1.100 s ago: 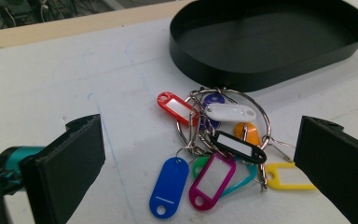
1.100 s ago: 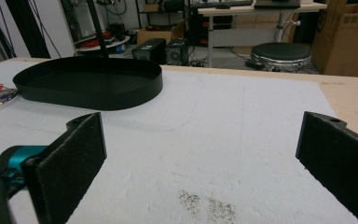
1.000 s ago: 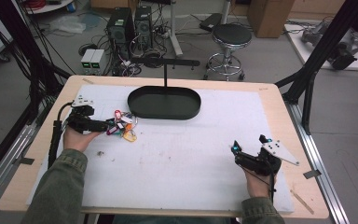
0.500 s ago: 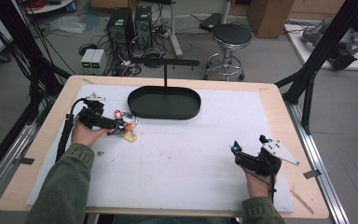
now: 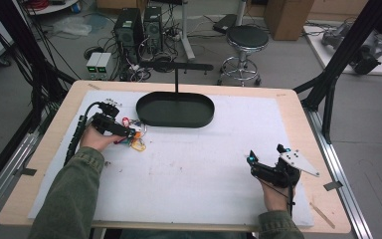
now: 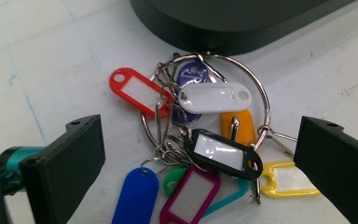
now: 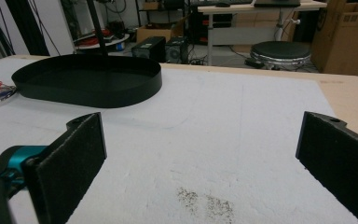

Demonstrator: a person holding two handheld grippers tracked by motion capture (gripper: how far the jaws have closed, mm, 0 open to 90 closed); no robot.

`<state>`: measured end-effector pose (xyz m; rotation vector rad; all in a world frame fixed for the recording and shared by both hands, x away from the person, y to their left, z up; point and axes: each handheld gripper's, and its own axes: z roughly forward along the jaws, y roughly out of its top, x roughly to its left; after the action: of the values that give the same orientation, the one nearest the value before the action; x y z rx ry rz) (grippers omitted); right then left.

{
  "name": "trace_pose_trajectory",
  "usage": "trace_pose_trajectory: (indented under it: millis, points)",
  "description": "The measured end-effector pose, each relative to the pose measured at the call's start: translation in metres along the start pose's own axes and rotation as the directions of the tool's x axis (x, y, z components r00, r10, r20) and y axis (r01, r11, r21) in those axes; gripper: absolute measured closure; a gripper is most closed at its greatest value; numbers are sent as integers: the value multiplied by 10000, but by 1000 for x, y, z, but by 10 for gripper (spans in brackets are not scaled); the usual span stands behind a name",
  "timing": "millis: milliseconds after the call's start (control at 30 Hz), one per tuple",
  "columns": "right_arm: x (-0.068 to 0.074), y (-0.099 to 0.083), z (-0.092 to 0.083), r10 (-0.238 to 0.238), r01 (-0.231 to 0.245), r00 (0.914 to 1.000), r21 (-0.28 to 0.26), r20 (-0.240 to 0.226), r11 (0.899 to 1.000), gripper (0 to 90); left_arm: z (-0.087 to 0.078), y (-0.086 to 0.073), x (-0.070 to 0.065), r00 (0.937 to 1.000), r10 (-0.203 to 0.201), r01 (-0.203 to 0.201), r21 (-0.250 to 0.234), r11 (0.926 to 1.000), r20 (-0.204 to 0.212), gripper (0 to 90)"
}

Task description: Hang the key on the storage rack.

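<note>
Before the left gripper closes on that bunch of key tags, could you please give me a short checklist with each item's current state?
1. Left gripper jaws open wide: ok.
2. Bunch of coloured plastic key tags on a metal ring lies between the jaws: ok.
3. Tags are clear of the black oval tray, lying beside its wall: ok.
4. Jaws low enough to catch the ring: cannot tell.
5. Right gripper is open, far off over the white table mat, holding nothing: ok.
</note>
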<state>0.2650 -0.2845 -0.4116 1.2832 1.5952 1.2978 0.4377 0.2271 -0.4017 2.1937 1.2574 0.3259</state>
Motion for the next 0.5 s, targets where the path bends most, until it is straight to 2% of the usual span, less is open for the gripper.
trace_pose_trajectory:
  millis: [100, 167, 233, 300, 400, 500]
  points:
    - [-1, -1, 0, -35, 35, 10000, -29, 7, 10000, 5, 2, 1, 0, 10000, 37, -37, 164, 9999, 16, 77]
    - [-1, -1, 0, -71, 71, 10000, -36, -13, 10000, 5, 4, 1, 1, 9999, -117, 116, 215, 9997, 32, 84]
    - [-2, -1, 0, -136, 136, 9999, -87, 15, 9999, 5, 6, 0, 3, 9994, -255, 243, 506, 9984, 231, 90]
    - [-2, -1, -1, -39, 39, 10000, -51, 7, 10000, 5, 8, 0, 4, 9992, -331, 312, 729, 9969, 244, 119]
    - [-1, -1, 0, -42, 42, 10000, -77, -59, 10000, 5, 8, 0, 3, 9991, -319, 301, 575, 9979, 292, 176]
    - [-1, -1, 0, -119, 119, 9999, -58, -70, 9999, 5, 10, 0, 1, 9986, -363, 340, 623, 9975, 373, 242]
